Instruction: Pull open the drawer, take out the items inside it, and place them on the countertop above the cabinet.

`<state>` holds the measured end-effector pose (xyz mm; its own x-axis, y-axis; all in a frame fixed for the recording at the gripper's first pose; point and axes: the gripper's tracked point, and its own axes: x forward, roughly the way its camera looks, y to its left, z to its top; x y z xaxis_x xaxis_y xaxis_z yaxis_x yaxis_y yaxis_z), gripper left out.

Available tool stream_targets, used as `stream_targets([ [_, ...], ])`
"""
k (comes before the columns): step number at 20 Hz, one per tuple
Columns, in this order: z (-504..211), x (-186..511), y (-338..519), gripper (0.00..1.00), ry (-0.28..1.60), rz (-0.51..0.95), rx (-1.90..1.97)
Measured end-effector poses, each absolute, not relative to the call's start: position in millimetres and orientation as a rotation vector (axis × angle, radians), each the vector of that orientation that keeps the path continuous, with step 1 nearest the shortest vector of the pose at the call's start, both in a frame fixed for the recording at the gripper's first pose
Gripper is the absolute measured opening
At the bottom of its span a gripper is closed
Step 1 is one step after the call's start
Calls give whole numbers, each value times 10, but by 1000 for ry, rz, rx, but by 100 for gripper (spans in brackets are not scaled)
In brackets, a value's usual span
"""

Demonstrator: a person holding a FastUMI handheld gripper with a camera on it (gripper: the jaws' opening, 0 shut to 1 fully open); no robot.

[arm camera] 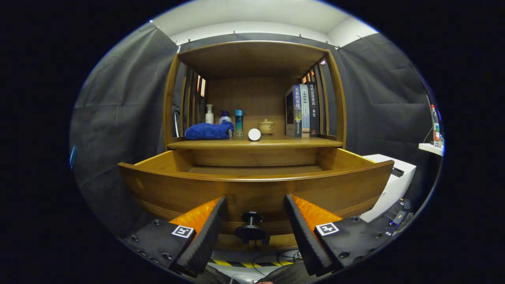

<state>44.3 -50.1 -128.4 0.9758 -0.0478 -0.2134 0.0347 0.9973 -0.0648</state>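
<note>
The wooden drawer point(252, 189) stands pulled out toward me, its curved front panel just ahead of the fingers. A dark round knob point(251, 227) sticks out from the front panel, between my two fingertips and apart from both. My gripper point(254, 203) is open with nothing in it. The drawer's inside shows only a strip of bare wooden floor point(254, 170); the front panel hides the near part. On the countertop point(276, 142) above lie a folded blue towel point(209, 131) and a small white round item point(254, 134).
At the back of the countertop stand a white bottle point(209, 114), a teal bottle point(238, 122), a small lidded jar point(266, 126) and several upright books point(303, 110). A white box-like appliance point(390, 185) sits right of the drawer. Cables and striped tape lie on the floor below.
</note>
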Motion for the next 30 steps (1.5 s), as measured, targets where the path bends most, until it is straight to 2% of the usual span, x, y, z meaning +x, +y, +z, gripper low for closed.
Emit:
stream_targets([
  [9,-1227,857,-543,98,223,-23,-49],
  [24,-1284,2077,-533,98,266,-25,-11],
  [30,-1298,2250,-558,97,259,-32,-27],
])
